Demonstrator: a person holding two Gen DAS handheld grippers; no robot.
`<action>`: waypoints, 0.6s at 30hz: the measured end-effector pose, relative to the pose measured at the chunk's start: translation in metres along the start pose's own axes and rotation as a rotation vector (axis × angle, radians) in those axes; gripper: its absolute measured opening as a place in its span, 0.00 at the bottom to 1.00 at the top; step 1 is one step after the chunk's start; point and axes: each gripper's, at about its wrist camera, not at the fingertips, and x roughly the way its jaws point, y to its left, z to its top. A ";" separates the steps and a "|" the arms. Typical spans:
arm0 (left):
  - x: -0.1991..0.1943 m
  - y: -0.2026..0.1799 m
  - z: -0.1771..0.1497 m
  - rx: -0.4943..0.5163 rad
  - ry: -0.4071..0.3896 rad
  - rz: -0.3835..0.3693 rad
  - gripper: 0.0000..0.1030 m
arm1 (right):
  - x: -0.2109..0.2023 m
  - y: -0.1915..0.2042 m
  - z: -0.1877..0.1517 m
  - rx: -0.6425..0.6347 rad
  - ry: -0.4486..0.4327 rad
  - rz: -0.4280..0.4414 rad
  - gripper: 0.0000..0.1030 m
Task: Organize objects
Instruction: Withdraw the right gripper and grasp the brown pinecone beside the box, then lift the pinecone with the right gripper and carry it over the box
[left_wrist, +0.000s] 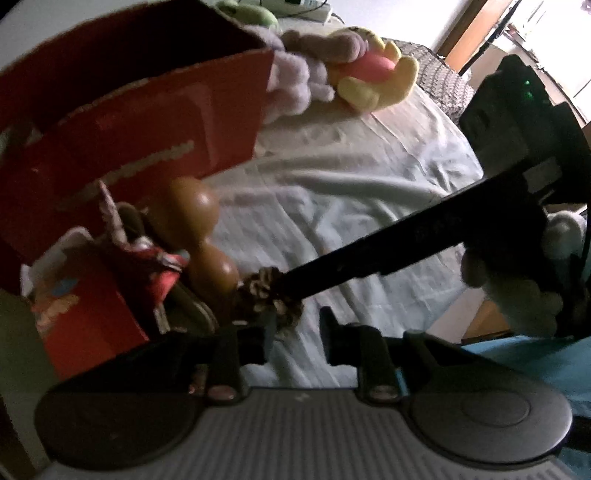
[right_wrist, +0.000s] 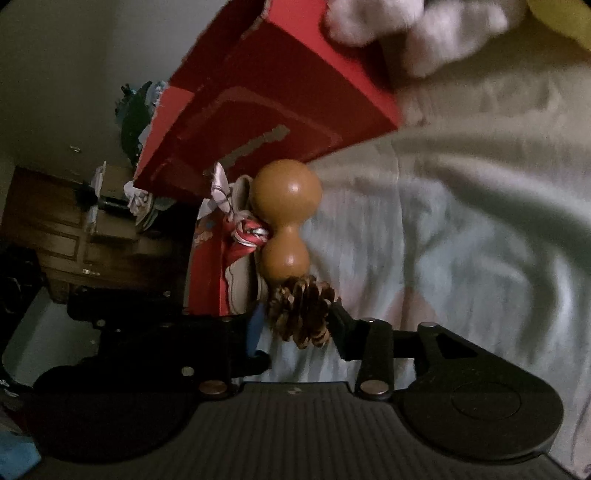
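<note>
pale bedsheet (left_wrist: 332, 206), wooden dresser (right_wrist: 55, 236), dim light

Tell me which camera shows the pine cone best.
The right wrist view: the pine cone sits large and unobstructed between the right gripper fingers. In the left wrist view it is smaller, blurred and partly hidden.

1 red box (left_wrist: 147, 122), 1 pine cone (right_wrist: 301, 314), 1 brown dumbbell-shaped toy (right_wrist: 286, 229), approx. 3 plush toys (left_wrist: 369, 70).

a: both cams sit low over the bed, close to the red box (left_wrist: 155, 122). left wrist looks at it from the front, past it to the plush toys (left_wrist: 354, 66).

b: right wrist is rolled sideways, right beside it. both share the box (right_wrist: 266, 110) and pine cone (right_wrist: 303, 314).
</note>
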 end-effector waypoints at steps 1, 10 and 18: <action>0.002 0.000 0.000 -0.004 0.001 -0.012 0.24 | 0.002 -0.003 0.000 0.010 0.007 0.002 0.44; 0.011 0.002 0.004 0.012 -0.004 -0.026 0.21 | 0.003 -0.019 0.002 0.101 -0.007 0.015 0.32; -0.002 -0.014 0.015 0.117 -0.047 -0.060 0.20 | -0.026 -0.009 -0.002 0.085 -0.068 0.011 0.28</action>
